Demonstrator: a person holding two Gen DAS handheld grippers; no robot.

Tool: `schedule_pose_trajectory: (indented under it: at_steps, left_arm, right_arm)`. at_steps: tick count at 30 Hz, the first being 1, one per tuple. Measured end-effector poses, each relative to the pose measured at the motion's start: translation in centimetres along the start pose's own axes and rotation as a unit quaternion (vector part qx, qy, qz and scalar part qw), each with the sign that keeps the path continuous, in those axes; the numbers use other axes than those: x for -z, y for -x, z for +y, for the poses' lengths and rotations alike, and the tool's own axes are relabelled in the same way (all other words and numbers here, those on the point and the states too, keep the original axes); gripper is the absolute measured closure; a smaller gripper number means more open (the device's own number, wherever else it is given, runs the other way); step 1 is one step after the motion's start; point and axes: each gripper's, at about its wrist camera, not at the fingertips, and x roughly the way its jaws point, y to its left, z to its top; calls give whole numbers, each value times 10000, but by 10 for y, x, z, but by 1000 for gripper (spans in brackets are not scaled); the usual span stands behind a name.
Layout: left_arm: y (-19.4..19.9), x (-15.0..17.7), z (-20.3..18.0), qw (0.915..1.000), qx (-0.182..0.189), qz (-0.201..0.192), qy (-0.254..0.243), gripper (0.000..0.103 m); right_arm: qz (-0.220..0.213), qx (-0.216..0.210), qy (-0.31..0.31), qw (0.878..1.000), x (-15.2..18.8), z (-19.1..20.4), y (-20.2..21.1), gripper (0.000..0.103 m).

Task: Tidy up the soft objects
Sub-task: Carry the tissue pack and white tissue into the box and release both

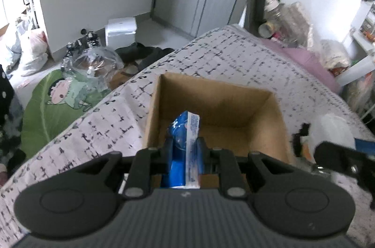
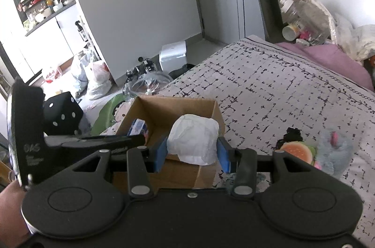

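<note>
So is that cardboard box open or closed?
Open. The cardboard box shows its brown inside walls and floor from above, and the blue packet is held over its opening.

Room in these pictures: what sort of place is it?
Most likely a lived-in bedroom. A bed with a patterned quilt and purple pillow fills the view, a cardboard box sits on it, and bags clutter the floor by a wardrobe.

Both wrist views close above cardboard box (image 1: 218,105) (image 2: 175,107), facing bed.

Blue-and-white tissue pack (image 1: 185,145) upright over the open cardboard box (image 1: 218,95) (on the bed); crumpled white bundle (image 2: 193,139) above its near rim
</note>
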Motion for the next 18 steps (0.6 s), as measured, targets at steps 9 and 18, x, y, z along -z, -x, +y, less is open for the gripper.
schedule_pose_trajectory:
  at_steps: [9, 18]
  left_arm:
    - [-28, -10, -4, 9995, -208, 171, -136, 84]
    - [-27, -14, -8, 9996, -181, 174, -131, 70]
  right_arm:
    - [179, -14, 163, 9997, -3, 9, -22, 58]
    - [226, -10, 90, 9997, -6, 6, -31, 58]
